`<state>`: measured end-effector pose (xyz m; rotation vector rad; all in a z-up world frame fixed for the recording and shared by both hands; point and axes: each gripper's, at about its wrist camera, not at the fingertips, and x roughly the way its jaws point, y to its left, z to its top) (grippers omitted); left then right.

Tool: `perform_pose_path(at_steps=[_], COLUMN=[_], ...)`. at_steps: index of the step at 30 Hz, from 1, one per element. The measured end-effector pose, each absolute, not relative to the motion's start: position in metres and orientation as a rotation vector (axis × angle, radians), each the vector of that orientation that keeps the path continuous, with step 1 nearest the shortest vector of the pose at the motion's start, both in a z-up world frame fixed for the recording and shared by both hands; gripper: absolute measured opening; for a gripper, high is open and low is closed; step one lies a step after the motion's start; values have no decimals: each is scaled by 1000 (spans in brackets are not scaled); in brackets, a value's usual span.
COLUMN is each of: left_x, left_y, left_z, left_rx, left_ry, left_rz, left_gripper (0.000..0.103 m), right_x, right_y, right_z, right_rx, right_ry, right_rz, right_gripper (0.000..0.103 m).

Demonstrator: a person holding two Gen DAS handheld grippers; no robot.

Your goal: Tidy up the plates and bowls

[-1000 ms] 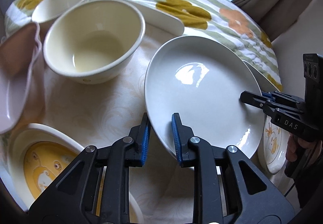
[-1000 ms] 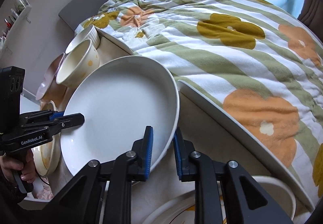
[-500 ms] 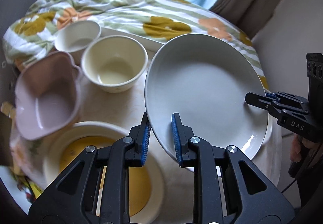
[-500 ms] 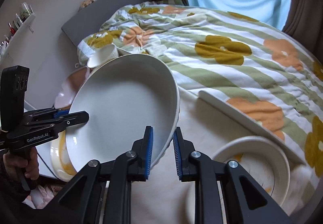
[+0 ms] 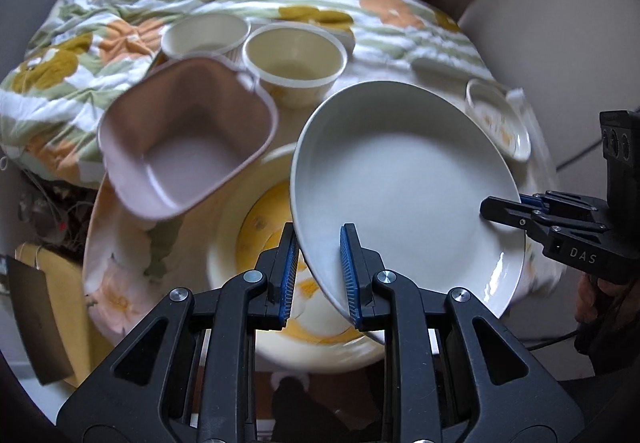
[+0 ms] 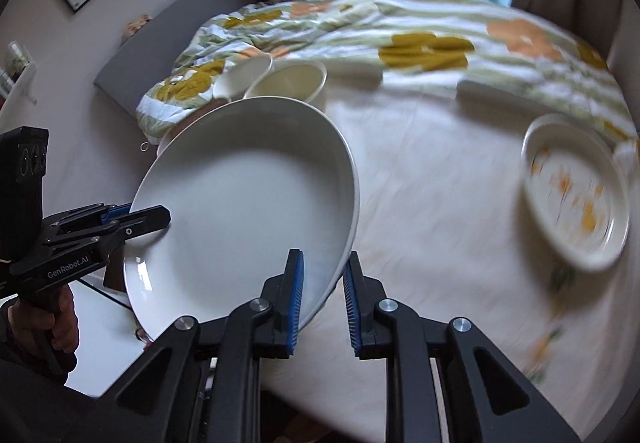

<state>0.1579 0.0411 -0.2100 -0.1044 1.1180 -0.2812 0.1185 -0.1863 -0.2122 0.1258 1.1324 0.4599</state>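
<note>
1. The large white plate [image 5: 404, 195] is held tilted above the table, carried by both tools at once: the left gripper [image 5: 319, 275] has its blue-padded jaws clamped on the plate's near-left rim, and the right gripper [image 6: 322, 307] is clamped on the opposite rim (in the left wrist view it reaches in from the right edge).
2. In the right wrist view the same plate [image 6: 244, 211] leans up and away to the left, its rim passing between that gripper's two pads.
3. Directly below the plate's left part lies a yellow-patterned plate [image 5: 280, 263] on the table [image 6: 432, 211], partly hidden by the lifted plate.
4. A pink squarish bowl [image 5: 188, 139] sits just left of the white plate, overlapping the patterned plate's edge in view.
5. Behind it stand two cream bowls side by side, the nearer cream bowl [image 5: 294, 61] and the farther cream bowl [image 5: 206, 35] (their rims look to be touching).
6. A smaller patterned dish [image 6: 576, 191] rests on the table well to the right, blurred.
7. A floral quilt [image 6: 420, 39] covers the bed behind the table.
</note>
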Motion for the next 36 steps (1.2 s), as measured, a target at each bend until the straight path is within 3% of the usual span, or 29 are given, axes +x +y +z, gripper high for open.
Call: perform_pose_path(at_steps=[16, 26, 36], left_x=[166, 165, 153], left_y=[54, 50, 29], left_z=[-273, -284, -279], left_rx=[-38, 5, 221], left_ry=[1167, 1163, 1090], left_rz=[-349, -317, -219], left_gripper=[19, 19, 19], right_x=[91, 89, 90], right_y=[-149, -139, -128], right_z=[-247, -254, -256], right_rx=[49, -27, -111], right_ry=[1160, 1158, 1152], right_rz=[316, 295, 270], right_gripper=[18, 18, 18])
